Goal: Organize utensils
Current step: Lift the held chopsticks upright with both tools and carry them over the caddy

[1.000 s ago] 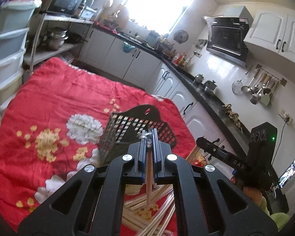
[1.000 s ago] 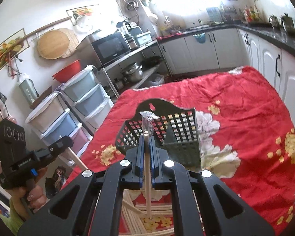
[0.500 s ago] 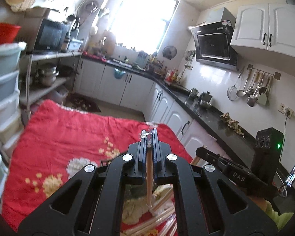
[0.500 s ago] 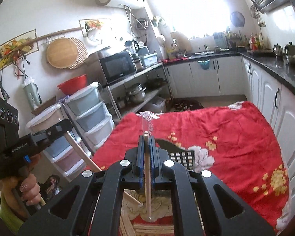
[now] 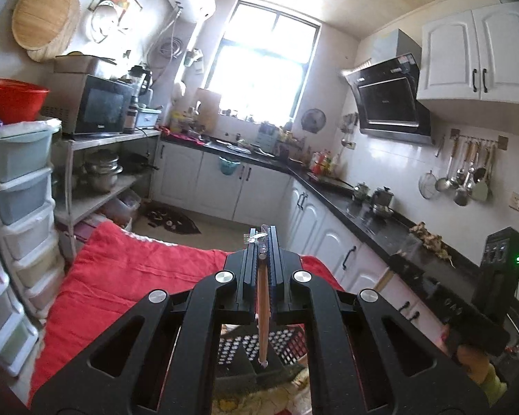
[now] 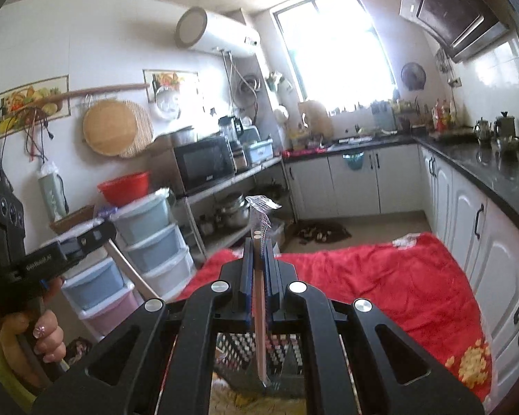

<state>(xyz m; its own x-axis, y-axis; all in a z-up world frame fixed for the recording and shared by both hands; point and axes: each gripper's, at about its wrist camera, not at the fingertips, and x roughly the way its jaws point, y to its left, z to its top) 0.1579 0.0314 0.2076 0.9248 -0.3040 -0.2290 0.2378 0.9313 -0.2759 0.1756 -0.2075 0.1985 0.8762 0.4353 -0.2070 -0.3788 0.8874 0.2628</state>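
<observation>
Red cloth's (image 5: 128, 273) far edge beside floor (image 5: 225, 231)

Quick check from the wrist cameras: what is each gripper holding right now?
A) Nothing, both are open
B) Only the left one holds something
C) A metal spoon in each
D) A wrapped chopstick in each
D: the left gripper is shut on a wrapped chopstick, and the right gripper is shut on another wrapped chopstick, both above the black basket.
</observation>
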